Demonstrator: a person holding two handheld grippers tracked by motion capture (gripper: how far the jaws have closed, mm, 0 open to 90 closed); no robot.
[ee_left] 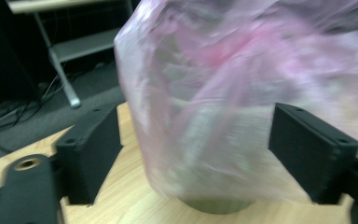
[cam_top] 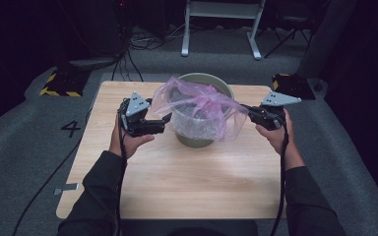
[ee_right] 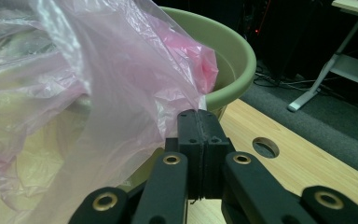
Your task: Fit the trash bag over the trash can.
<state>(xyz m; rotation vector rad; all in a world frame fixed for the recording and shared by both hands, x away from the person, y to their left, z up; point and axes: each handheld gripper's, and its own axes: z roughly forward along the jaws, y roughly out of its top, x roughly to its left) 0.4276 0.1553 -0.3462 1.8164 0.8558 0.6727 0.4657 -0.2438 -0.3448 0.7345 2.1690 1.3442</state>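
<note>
Meanwhile, the pink plastic bag (cam_top: 197,105) lay draped over the green bucket (cam_top: 204,81) at the far middle of the tabletop (cam_top: 177,182). The right tool (cam_top: 248,112) was pressed together, pinching the bag's edge, while the left tool (cam_top: 166,118) stood spread just beside the bag, its pads clear of the film.

The person wears dark long sleeves (cam_top: 98,184). The left gripper (cam_top: 166,119) and the right gripper (cam_top: 244,109) are black, and each one has a grey three-cornered plate (cam_top: 137,103) with small holes on top. Brass-coloured rivets (ee_right: 172,159) sit in the linkage arms. A black cable (cam_top: 280,191) trails from each gripper.
</note>
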